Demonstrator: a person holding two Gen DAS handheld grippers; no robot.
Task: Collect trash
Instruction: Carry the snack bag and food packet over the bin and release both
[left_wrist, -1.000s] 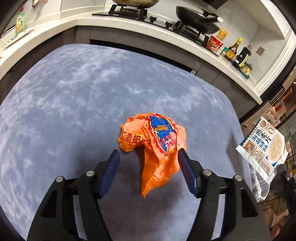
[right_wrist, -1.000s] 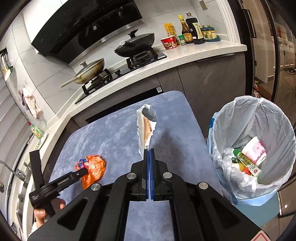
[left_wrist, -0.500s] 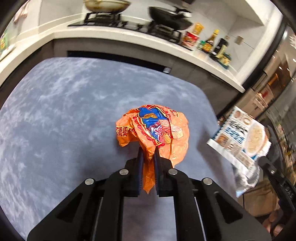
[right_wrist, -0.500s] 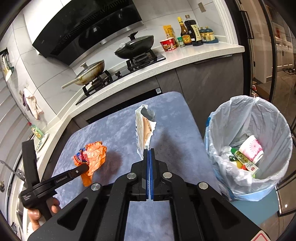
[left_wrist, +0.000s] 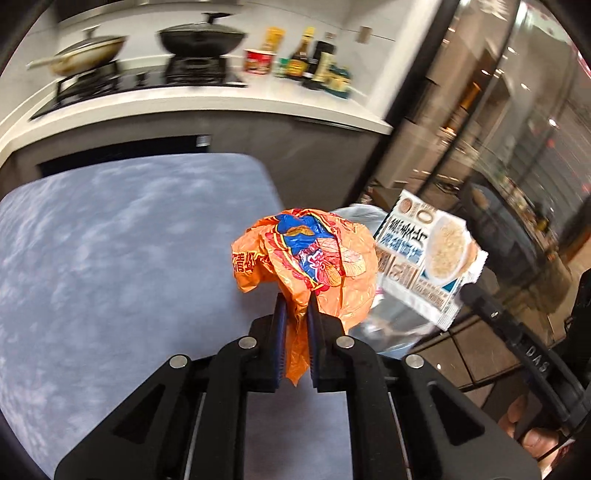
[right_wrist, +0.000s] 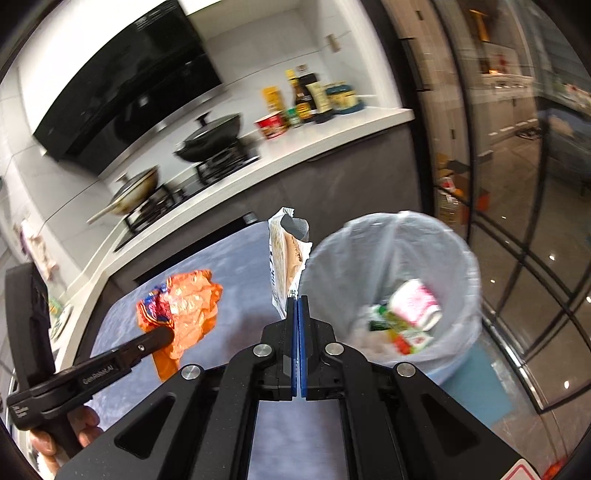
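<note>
My left gripper (left_wrist: 294, 306) is shut on a crumpled orange snack wrapper (left_wrist: 314, 254), lifted off the blue-grey table (left_wrist: 122, 251). The same wrapper (right_wrist: 184, 306) and left gripper (right_wrist: 162, 338) show at the left of the right wrist view. My right gripper (right_wrist: 297, 301) is shut on the lower edge of a white noodle packet (right_wrist: 286, 266) that stands upright beside the bin rim. In the left wrist view that packet (left_wrist: 424, 254) hangs to the right of the orange wrapper. A white-lined trash bin (right_wrist: 391, 291) stands off the table's right side with several pieces of trash inside.
A kitchen counter (right_wrist: 332, 144) runs behind the table with a stove, a black wok (right_wrist: 210, 140), a second pan and sauce bottles (right_wrist: 306, 96). Glass doors (right_wrist: 517, 184) line the right. A hand (right_wrist: 74, 439) holds the left gripper's handle.
The left gripper closed on the orange wrapper, lifted it and carried it right, toward the table's corner. The right gripper swung right with the noodle packet, nearer the bin.
</note>
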